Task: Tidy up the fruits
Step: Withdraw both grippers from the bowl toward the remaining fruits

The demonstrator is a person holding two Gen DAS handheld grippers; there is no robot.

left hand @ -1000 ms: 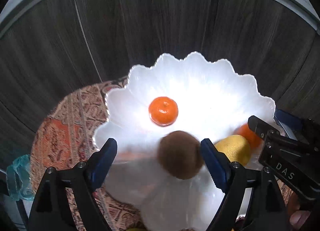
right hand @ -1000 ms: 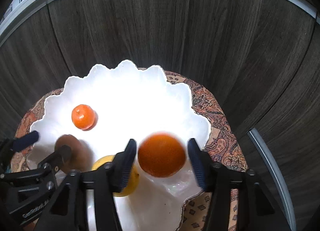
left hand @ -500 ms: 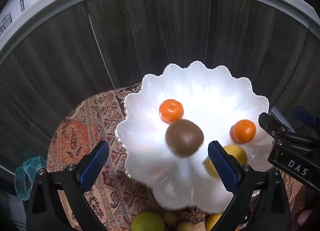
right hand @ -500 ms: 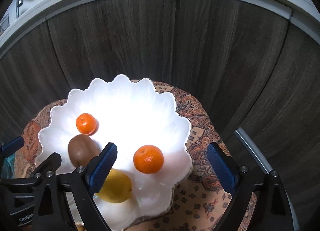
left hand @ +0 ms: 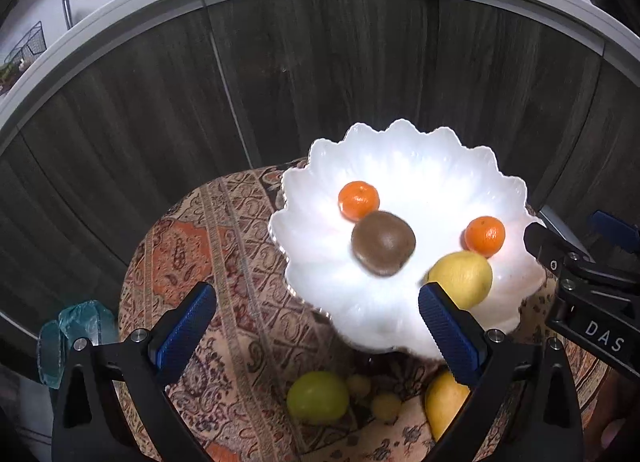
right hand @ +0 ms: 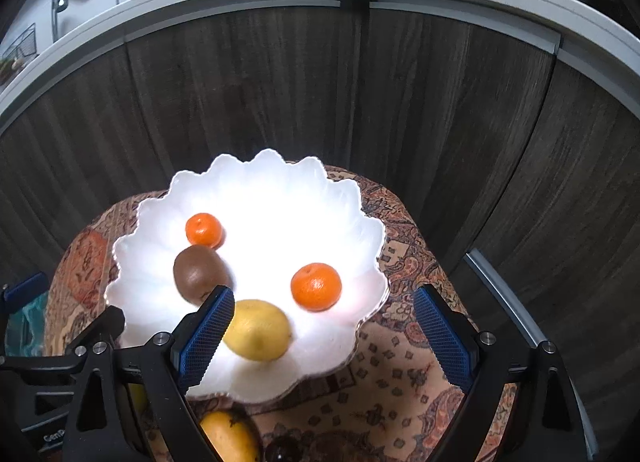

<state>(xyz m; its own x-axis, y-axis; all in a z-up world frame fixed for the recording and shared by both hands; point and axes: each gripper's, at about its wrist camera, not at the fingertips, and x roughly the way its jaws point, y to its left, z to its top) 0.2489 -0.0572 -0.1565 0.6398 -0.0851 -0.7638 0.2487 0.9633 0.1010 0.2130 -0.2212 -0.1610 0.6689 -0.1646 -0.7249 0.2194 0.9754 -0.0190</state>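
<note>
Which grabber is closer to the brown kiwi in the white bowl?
Left. The left gripper hangs open just in front of the kiwi; the right gripper sits farther right, nearer the lemon.

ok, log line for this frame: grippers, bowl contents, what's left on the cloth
left gripper: open, empty | right gripper: open, empty | white bowl: kiwi, lemon, two mandarins | patterned cloth: fruit remaining

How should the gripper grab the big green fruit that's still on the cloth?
Probably from above, pads on opposite sides of the green fruit's widest middle. It is round, so lower grips may slip. Small yellow fruits sit close to its right; approach from the open left.
</note>
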